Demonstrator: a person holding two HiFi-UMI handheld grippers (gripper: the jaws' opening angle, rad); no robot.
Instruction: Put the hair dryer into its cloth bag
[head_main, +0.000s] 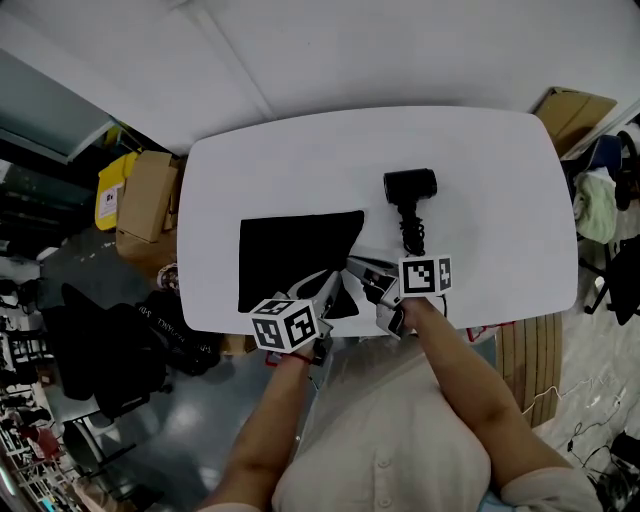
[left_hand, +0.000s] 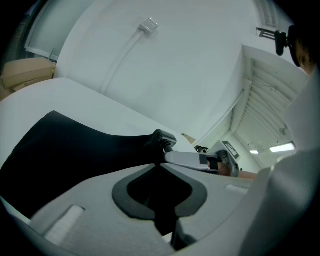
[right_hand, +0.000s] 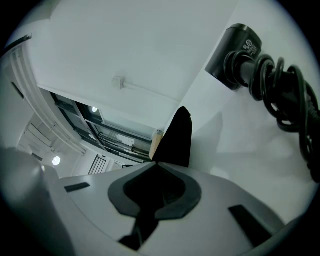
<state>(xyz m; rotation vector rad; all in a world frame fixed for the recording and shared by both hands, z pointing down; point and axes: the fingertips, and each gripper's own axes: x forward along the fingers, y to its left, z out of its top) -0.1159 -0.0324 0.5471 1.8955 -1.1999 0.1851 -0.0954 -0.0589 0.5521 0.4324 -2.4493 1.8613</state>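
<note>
Cloth bag (head_main: 290, 250): black, flat on white bench (head_main: 300, 150); near corner hidden under the grippers.
Left gripper (head_main: 330, 285): fingers clamped on the bag's edge.
Right gripper (head_main: 358, 270): fingers clamped on a raised fold of the bag.
Hair dryer (head_main: 410, 188): on the bench, right of the bag, apart from it; cord-wrapped handle's end hidden behind the right gripper's cube.

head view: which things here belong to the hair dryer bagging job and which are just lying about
In the job: bag; hair dryer; left gripper and right gripper, both shut on the bag.
Lying about: cardboard boxes and clothes beside the table.
</note>
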